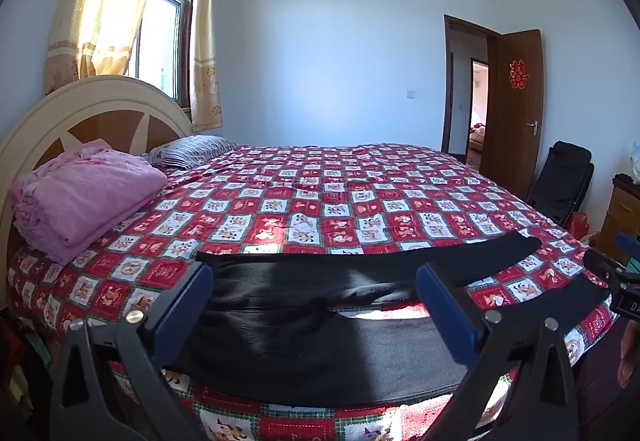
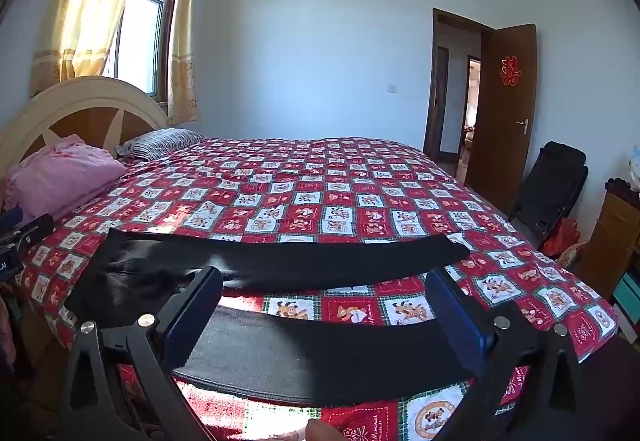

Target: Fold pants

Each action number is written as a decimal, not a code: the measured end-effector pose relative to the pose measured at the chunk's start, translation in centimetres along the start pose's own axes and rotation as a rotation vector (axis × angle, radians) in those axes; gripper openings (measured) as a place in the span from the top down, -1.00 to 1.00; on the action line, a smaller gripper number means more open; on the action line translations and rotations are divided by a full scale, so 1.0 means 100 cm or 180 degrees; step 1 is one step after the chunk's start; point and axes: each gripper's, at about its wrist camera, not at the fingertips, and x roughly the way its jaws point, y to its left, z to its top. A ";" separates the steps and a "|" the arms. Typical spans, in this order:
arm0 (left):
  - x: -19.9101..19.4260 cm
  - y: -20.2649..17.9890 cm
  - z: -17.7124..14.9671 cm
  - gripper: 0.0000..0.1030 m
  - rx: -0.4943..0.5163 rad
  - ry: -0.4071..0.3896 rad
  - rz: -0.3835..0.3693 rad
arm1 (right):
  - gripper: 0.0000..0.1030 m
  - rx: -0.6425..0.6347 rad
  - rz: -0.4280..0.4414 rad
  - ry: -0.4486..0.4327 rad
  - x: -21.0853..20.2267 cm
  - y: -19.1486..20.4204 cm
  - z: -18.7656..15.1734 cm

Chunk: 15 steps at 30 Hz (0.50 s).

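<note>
Pants (image 1: 304, 305) lie spread flat on the bed (image 1: 360, 201), legs apart for folding; left tool (image 1: 314, 295) and right tool (image 2: 324, 299) hover wide, empty.

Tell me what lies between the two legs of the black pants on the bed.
Only bare patterned bedspread shows between the far leg and the near leg of the black pants; nothing else lies there. The right wrist view shows it best.

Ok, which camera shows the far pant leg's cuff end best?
The right wrist view: the far leg's cuff lies fully visible, uncovered, on the bedspread. The left wrist view shows it too, but nearer the frame's distorted right side.
</note>
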 end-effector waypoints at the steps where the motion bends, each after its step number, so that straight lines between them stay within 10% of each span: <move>1: 0.000 0.000 -0.001 -1.00 0.0000 0.0003 -0.0004 | -0.98 -0.0005 0.0000 0.0000 0.000 0.000 0.000; 15: -0.004 0.006 0.002 -1.00 -0.0040 0.0022 0.0030 | -0.98 -0.0009 -0.0017 0.0024 0.002 0.001 -0.001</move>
